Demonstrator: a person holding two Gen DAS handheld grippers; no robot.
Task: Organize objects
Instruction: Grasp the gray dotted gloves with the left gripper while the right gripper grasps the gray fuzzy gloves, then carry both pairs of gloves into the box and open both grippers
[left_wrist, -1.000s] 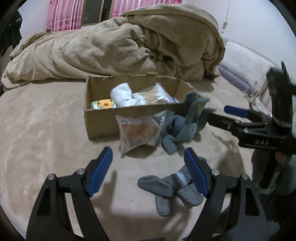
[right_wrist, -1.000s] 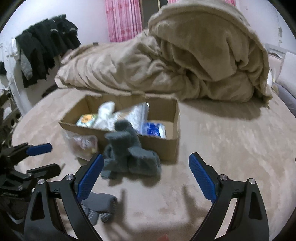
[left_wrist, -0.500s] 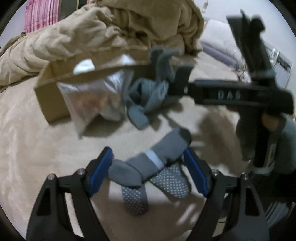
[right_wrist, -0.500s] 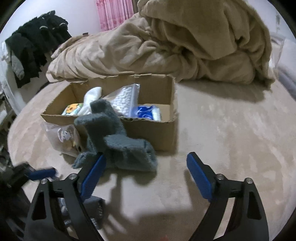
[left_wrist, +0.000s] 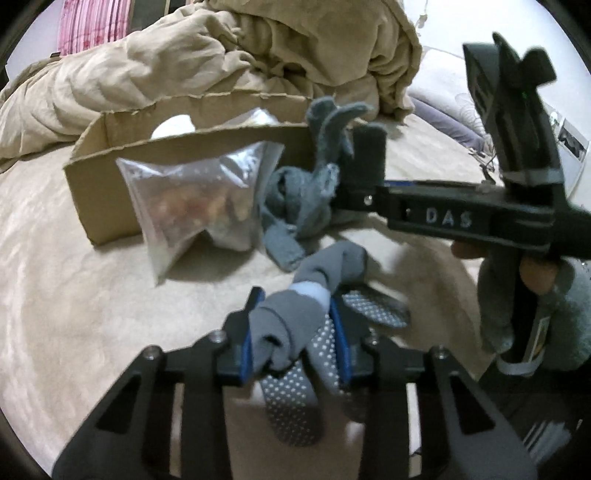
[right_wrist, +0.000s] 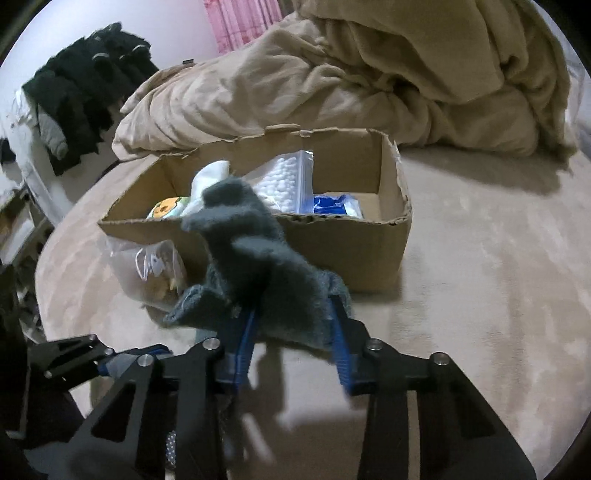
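My left gripper (left_wrist: 295, 332) is shut on a pair of grey grip-dot socks (left_wrist: 291, 325), low over the beige bed. My right gripper (right_wrist: 291, 325) is shut on a fuzzy dark grey sock bundle (right_wrist: 262, 273) just in front of the cardboard box (right_wrist: 369, 254); it also shows in the left wrist view (left_wrist: 365, 177), gripping the fuzzy socks (left_wrist: 306, 199). The box (left_wrist: 96, 192) holds a white sock, a bag of cotton swabs (right_wrist: 284, 184), a blue packet (right_wrist: 334, 206) and an orange-printed item (right_wrist: 166, 208).
A clear snack bag (left_wrist: 192, 206) leans against the box front, beside the fuzzy socks. A crumpled beige duvet (right_wrist: 369, 81) lies behind the box. Dark clothes (right_wrist: 81, 88) hang at the far left. A pillow (left_wrist: 447, 99) lies at the right.
Both grippers have closed: the left moved down onto the grip-dot socks and shut on them, the right moved forward and shut on the fuzzy socks.
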